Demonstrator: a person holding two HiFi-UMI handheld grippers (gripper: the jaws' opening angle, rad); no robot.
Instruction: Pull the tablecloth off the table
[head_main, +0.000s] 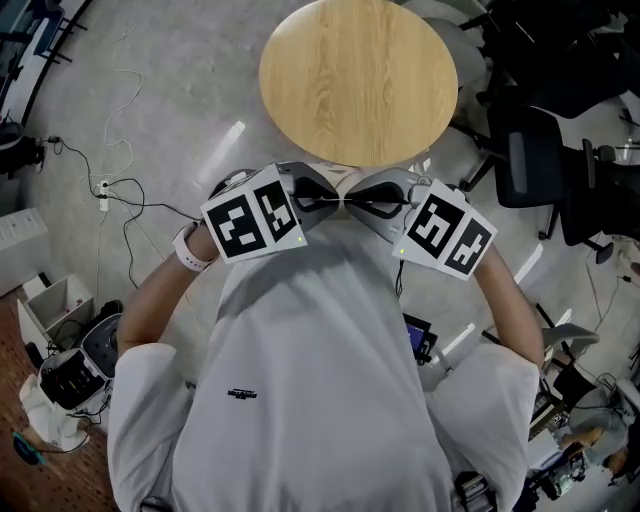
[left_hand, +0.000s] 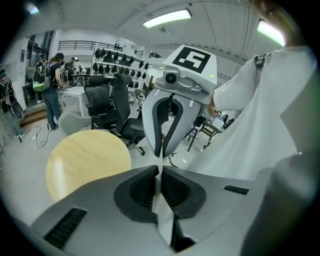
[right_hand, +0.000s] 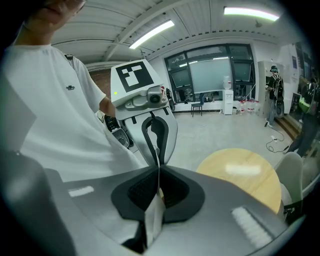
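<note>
Head view: I have the left gripper (head_main: 322, 199) and right gripper (head_main: 372, 204) tip to tip, just short of the bare table (head_main: 358, 80), with the cloth (head_main: 345, 245) hanging below the jaws, off the table. Left gripper view: my jaws are pinched tight on a fold of cloth. Right gripper view: jaws likewise closed on cloth, table beyond them.

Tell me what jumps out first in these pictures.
The round wooden table stands bare at the top of the head view. Just below it the left gripper and right gripper meet tip to tip, each shut on a fold of white cloth.
</note>
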